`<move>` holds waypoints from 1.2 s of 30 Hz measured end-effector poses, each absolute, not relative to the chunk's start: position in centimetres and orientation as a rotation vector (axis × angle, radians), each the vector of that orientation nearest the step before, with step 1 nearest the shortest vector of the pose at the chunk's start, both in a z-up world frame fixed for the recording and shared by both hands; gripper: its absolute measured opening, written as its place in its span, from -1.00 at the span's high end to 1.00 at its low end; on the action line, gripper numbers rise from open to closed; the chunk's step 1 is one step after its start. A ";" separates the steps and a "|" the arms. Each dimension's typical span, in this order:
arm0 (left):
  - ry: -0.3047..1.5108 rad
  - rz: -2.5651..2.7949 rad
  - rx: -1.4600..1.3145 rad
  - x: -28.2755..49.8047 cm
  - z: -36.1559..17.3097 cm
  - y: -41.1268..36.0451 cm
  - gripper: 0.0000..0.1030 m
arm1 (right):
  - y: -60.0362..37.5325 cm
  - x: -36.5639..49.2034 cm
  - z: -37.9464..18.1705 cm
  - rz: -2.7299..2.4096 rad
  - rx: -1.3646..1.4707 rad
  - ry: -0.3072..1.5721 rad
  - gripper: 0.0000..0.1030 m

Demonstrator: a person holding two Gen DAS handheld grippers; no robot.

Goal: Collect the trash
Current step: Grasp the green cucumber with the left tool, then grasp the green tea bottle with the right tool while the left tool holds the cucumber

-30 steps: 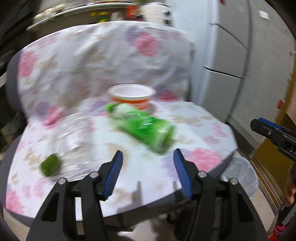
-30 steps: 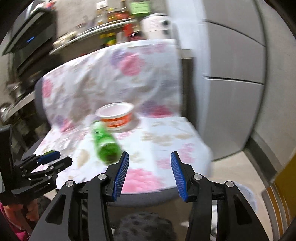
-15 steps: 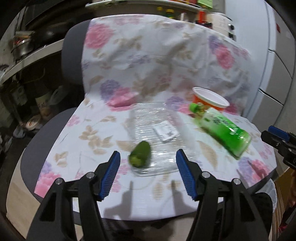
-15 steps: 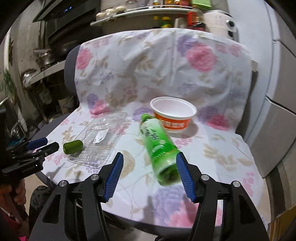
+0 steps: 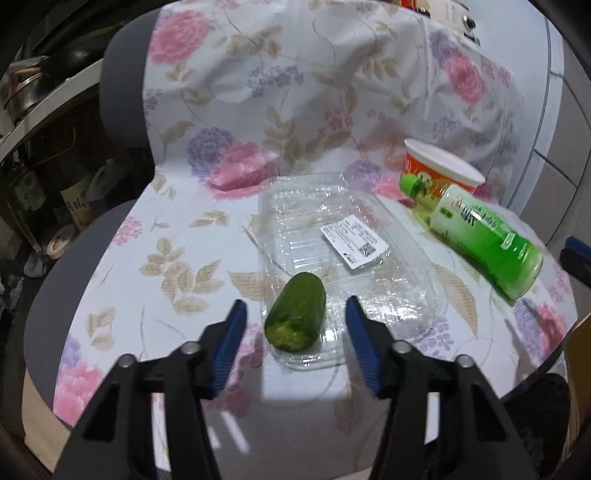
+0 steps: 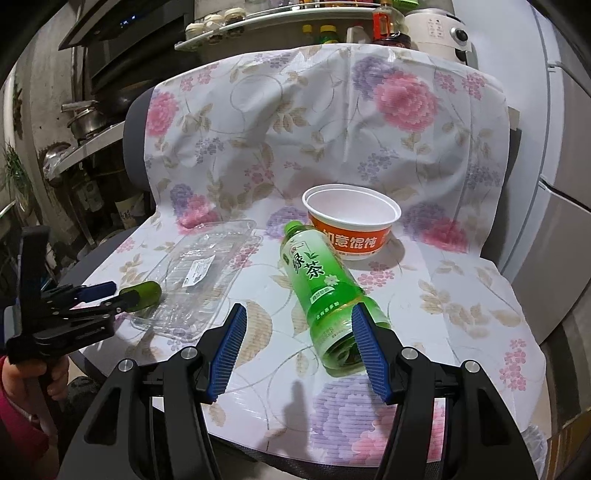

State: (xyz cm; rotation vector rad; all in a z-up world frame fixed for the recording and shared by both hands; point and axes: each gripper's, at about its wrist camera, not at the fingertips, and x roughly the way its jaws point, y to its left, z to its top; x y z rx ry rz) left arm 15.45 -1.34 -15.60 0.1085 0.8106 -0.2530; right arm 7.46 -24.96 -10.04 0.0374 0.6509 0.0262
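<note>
A cucumber stub (image 5: pixel 296 312) lies on the near edge of a clear plastic clamshell tray (image 5: pixel 343 254) on a chair seat with a floral cover. My left gripper (image 5: pixel 293 325) is open, its blue pads either side of the stub, just short of it. A green tea bottle (image 6: pixel 325 291) lies on its side in front of an orange and white paper bowl (image 6: pixel 351 221). My right gripper (image 6: pixel 297 332) is open, its right pad beside the bottle's base. The left gripper (image 6: pixel 103 295) also shows in the right wrist view, at the stub (image 6: pixel 142 291).
The floral cover (image 6: pixel 325 110) drapes over the chair back and seat. Shelves with pots and jars (image 6: pixel 85 122) stand at the left. A white appliance (image 6: pixel 439 26) and grey cabinet doors (image 6: pixel 565 184) are at the right. The seat's front edge drops to the floor.
Both grippers have swung left and moved closer to the seat. The left one now frames the cucumber stub; the right one has reached the bottle's base.
</note>
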 end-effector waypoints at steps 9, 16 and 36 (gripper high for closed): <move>0.837 -0.250 0.199 16.3 -16.8 -2.1 0.31 | -25.4 7.0 -9.7 0.020 0.047 0.644 -0.17; 0.750 -0.269 0.062 15.9 -13.8 -0.6 0.36 | -25.7 6.5 -9.3 0.011 0.048 0.637 -0.17; 0.679 -0.367 -0.006 15.2 -10.8 -5.6 0.36 | -26.6 15.7 -11.9 0.061 -0.059 0.768 -0.17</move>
